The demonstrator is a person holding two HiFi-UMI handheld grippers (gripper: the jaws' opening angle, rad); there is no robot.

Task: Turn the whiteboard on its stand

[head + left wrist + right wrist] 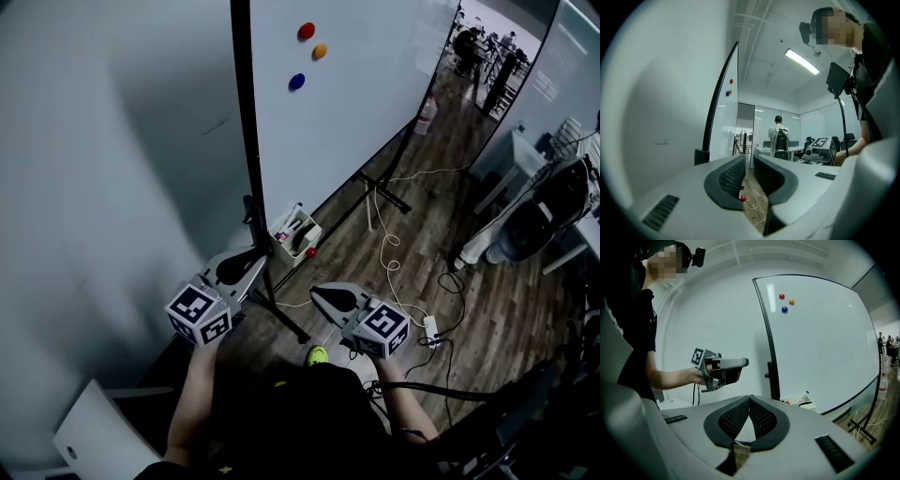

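The whiteboard stands upright on its black stand, with red, orange and blue magnets near its top; its black side post faces me. My left gripper hangs just left of that post, below the board's tray, apart from both. In the left gripper view its jaws stand a narrow gap apart with nothing between them, and the whiteboard shows edge-on. My right gripper is lower, right of the stand's foot; its tips meet, empty. The right gripper view shows the left gripper before the post.
A white wall runs close on the left. The stand's foot bar crosses the wood floor between my grippers. White cables and a power strip lie at the right. A desk and chair stand farther right. A person with a backpack is far off.
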